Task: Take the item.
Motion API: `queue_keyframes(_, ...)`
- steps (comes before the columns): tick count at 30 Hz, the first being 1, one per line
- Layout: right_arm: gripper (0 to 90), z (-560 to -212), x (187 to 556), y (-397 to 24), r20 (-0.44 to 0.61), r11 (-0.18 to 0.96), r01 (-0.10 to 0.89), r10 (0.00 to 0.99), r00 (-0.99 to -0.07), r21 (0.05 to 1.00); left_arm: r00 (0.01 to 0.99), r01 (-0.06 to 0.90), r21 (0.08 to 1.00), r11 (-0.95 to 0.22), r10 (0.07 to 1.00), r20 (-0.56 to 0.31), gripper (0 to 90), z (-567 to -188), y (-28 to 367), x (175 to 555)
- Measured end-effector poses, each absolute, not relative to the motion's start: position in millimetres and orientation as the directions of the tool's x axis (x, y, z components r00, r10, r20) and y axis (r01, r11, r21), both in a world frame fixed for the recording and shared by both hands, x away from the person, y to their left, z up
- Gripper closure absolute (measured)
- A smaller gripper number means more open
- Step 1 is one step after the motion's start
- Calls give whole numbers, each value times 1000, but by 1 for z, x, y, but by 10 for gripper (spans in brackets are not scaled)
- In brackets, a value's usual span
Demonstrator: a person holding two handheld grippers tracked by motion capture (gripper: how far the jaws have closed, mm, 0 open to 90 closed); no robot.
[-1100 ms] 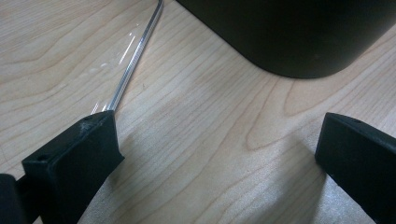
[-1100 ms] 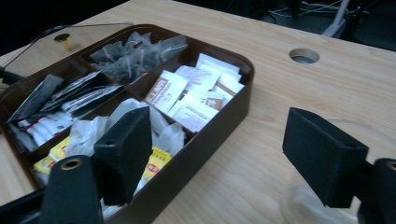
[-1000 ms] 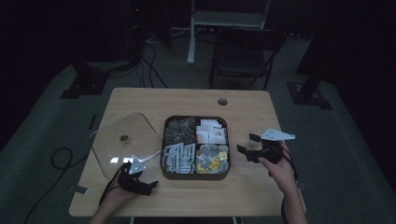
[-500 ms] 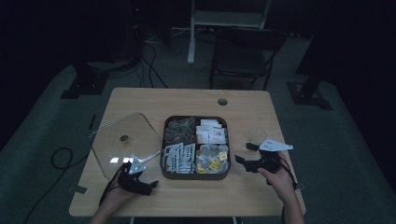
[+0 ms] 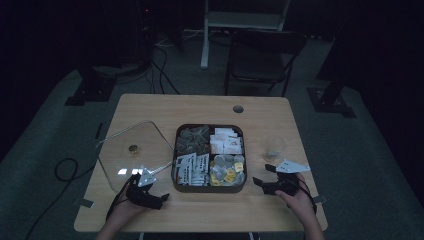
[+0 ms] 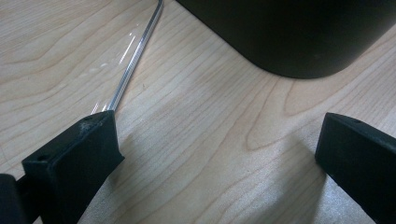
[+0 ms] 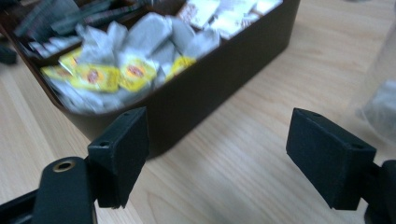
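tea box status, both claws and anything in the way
Left claw open, empty. Right claw open, empty, beside tea box. Clear lid off, left. Glass near right claw.

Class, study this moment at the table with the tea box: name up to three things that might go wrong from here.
1. The right gripper sits open beside the clear glass; a sideways swing might topple it.
2. The clear lid lies flat near the left gripper, its edge by one jaw; a careless move may shove it.
3. The dark box is heaped with tea bags; a nudge might spill some.
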State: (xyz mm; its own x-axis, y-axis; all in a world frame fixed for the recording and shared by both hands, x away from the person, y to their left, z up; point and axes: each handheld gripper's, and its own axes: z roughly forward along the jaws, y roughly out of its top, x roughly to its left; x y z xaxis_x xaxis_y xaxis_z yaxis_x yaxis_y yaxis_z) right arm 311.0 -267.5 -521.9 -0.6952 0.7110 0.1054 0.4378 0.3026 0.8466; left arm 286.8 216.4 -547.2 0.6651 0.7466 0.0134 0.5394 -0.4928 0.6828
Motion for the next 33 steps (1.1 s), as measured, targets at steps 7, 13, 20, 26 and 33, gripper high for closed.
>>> queue_keyframes(7,209,-534,307,-266,81,341,448,716,-694,826,665,539,683,-493,747,13,4,-547,216,287)
queue_keyframes(13,207,-542,304,-266,77,359,460,716,-694,812,665,539,683,-493,747,14,4,-547,216,287)
queue_keyframes(20,204,-547,302,-265,76,374,475,717,-693,797,665,540,683,-492,747,13,4,-547,216,287)
queue_keyframes(26,203,-549,304,-260,53,439,497,708,-704,748,665,539,683,-492,747,13,4,-547,216,287)
queue_keyframes(33,175,-550,303,-257,27,467,488,701,-712,738,665,539,683,-492,747,13,4,-547,216,287)
